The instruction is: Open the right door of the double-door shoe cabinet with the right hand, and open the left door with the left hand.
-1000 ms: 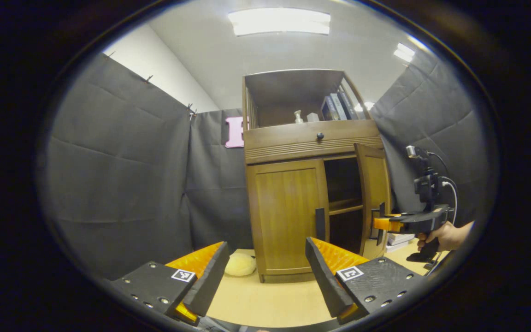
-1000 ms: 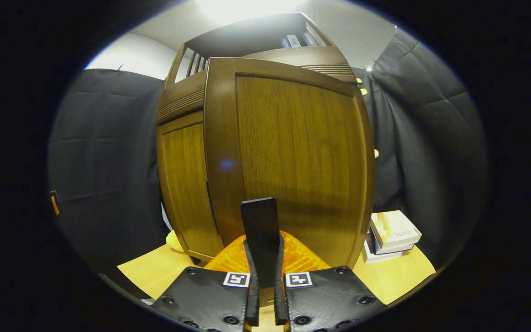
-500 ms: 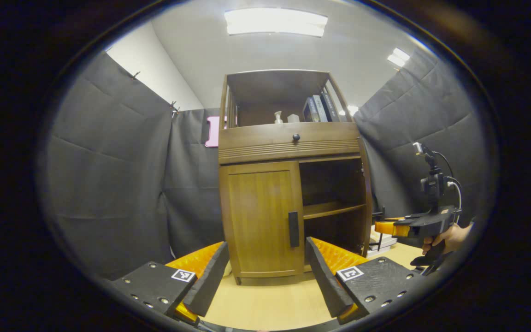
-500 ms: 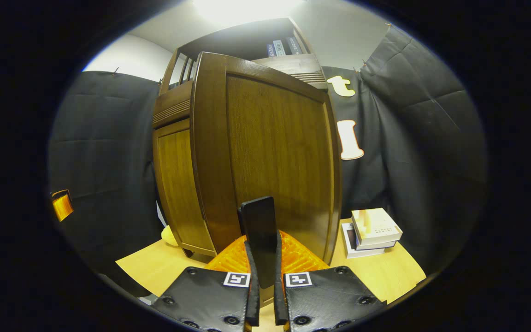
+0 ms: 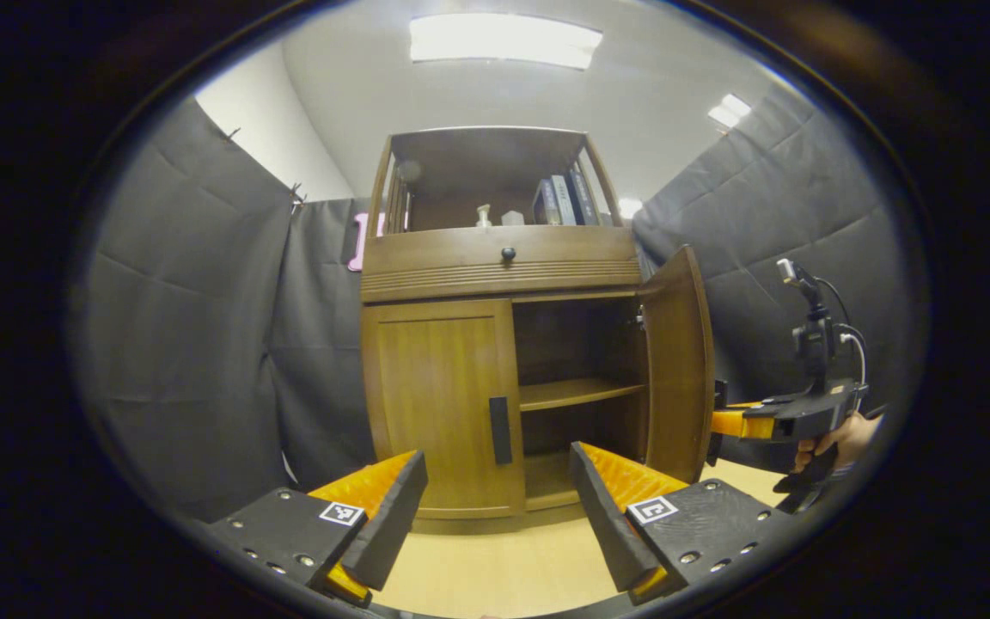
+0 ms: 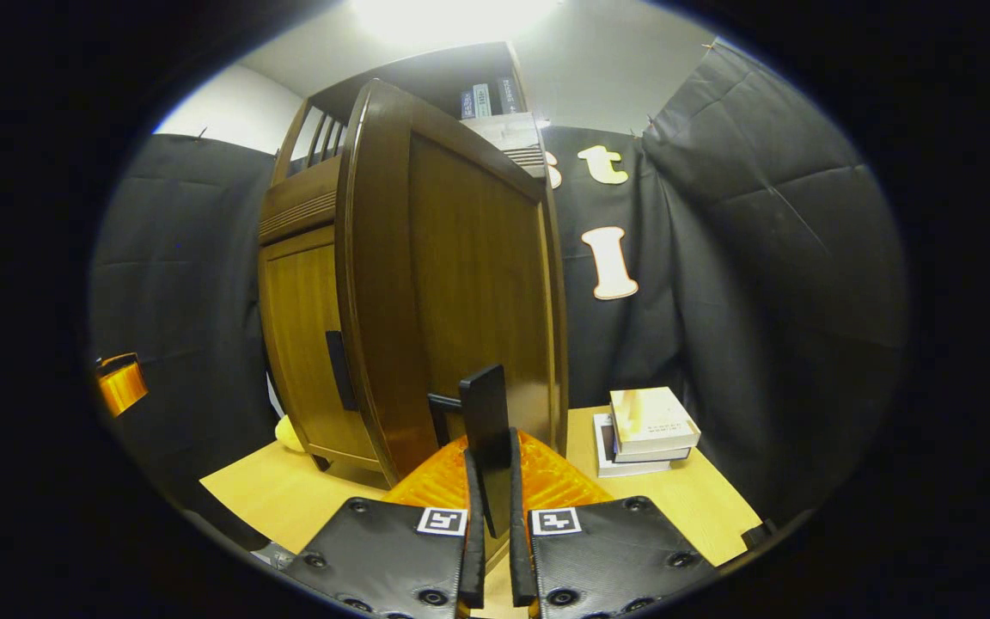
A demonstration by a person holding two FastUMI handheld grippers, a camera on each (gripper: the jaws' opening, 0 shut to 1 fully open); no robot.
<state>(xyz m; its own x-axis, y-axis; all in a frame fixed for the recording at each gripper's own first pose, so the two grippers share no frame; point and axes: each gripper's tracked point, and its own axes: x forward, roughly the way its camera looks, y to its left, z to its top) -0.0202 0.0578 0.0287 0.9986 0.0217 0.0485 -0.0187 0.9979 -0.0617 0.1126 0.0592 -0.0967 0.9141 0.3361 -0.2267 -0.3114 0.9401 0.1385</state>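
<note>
The wooden shoe cabinet (image 5: 499, 266) stands ahead on a light wooden surface. Its left door (image 5: 439, 404) is closed, with a black handle (image 5: 500, 430) on its right edge. My left gripper (image 5: 497, 460) is open, a short way in front of that handle and touching nothing. The right door (image 5: 677, 370) stands swung out wide. In the right gripper view the right door (image 6: 469, 284) is close up, and my right gripper (image 6: 490, 456) is shut on its black handle (image 6: 486, 404). A hand (image 5: 839, 438) holds the right gripper (image 5: 723, 423) by the door's outer face.
Inside the cabinet is a shelf (image 5: 577, 393). Books (image 5: 559, 199) stand on the top shelf, above a drawer knob (image 5: 508, 254). A stack of books (image 6: 645, 430) lies right of the cabinet. A yellow soft thing (image 6: 289, 434) sits by its left foot. Black cloth walls close in all round.
The right door has swung from partly open to wide open, drawn by the right gripper. In the left gripper view the cabinet has shifted left, so the left door's handle now sits between the open fingers.
</note>
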